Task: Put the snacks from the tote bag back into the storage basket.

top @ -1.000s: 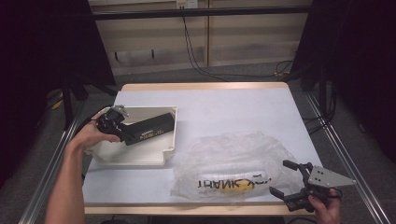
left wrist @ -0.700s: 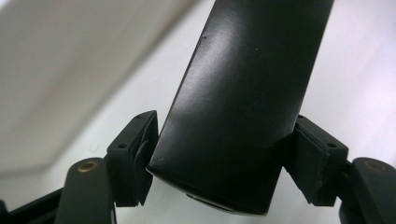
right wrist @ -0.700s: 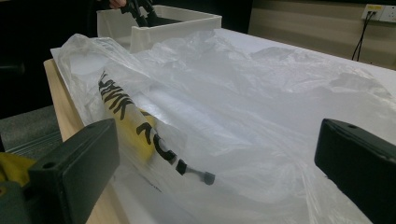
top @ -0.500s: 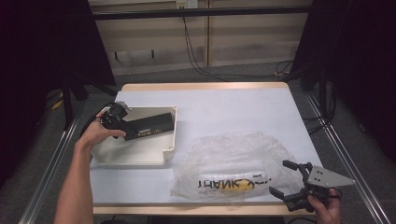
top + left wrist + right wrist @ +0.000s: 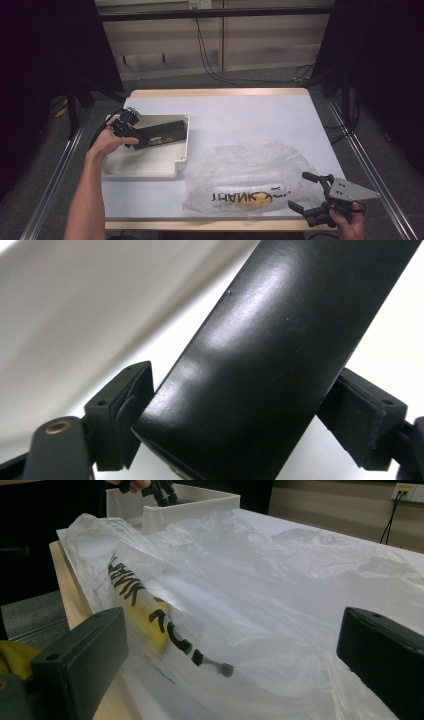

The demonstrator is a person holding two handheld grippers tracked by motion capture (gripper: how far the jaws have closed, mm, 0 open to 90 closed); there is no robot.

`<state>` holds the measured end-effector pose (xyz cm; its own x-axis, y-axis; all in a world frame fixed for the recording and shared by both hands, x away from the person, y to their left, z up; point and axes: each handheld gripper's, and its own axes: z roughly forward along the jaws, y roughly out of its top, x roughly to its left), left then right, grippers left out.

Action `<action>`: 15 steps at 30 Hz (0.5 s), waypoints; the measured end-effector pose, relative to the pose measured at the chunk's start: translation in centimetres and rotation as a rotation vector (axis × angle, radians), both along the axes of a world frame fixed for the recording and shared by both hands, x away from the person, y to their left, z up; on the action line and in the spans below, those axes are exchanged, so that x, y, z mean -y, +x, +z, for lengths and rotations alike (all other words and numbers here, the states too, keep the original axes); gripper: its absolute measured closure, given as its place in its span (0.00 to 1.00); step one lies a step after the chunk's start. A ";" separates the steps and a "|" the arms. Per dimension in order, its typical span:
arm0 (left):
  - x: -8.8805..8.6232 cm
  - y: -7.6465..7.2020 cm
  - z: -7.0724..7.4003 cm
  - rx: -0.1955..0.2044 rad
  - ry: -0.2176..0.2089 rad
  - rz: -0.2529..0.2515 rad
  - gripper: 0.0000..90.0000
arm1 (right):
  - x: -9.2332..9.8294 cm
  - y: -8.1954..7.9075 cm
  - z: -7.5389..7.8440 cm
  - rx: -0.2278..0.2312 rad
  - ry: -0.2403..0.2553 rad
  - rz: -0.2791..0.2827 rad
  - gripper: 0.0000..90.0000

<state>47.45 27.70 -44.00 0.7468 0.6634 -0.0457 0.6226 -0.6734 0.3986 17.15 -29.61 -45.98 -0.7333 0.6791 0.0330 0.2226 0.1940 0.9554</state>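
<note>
High view: the left gripper [image 5: 131, 131] lies over the cream tray [image 5: 183, 150] at the end of a long black box [image 5: 161, 135] resting in that tray; the right gripper [image 5: 311, 196] hovers wide apart at the near edge of the clear plastic bag [image 5: 250, 175].

Left gripper view: the jaws have just been opening, the black box [image 5: 260, 365] between them, pads [image 5: 131, 405] barely clear of it.

Right gripper view: spread jaws frame the bag [image 5: 260, 605], gripping nothing.
</note>
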 end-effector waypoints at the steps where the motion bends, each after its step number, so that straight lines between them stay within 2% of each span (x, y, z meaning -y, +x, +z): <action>1: 0.0 0.1 0.0 -0.002 -0.001 0.002 0.19 | 0.0 0.0 0.0 0.000 -0.002 -0.001 0.00; 2: 0.1 0.1 0.0 0.002 -0.016 0.022 0.17 | 0.0 0.0 0.0 0.000 -0.002 0.000 0.00; 4: 0.1 0.3 0.1 0.005 -0.026 0.027 0.14 | 0.0 0.0 0.0 -0.002 -0.002 0.002 0.00; 5: 0.2 0.2 0.0 0.004 -0.039 0.050 0.12 | 0.0 0.0 0.0 -0.001 0.000 0.005 0.00; 7: 0.3 0.3 0.0 0.004 -0.031 0.035 0.10 | 0.0 0.0 0.0 -0.001 0.000 0.005 0.00; 11: 0.4 0.0 -0.3 0.031 -0.079 0.072 0.07 | 0.0 0.0 0.0 0.002 -0.002 0.001 0.00; 12: 0.3 -0.1 -0.2 0.028 -0.076 0.080 0.07 | 0.1 0.0 -0.1 0.002 0.001 0.002 0.00; 13: 0.2 -0.1 -0.2 0.027 -0.076 0.063 0.06 | 0.1 0.0 -0.1 0.002 0.000 0.001 0.00; 15: 0.1 -0.2 -0.1 0.042 -0.082 0.063 0.06 | 0.1 -0.1 0.0 0.001 0.001 0.002 0.00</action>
<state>47.22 27.62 -44.11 0.7058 0.7047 -0.0718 0.6446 -0.5970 0.4775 17.08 -29.69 -46.00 -0.7345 0.6778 0.0332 0.2217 0.1934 0.9557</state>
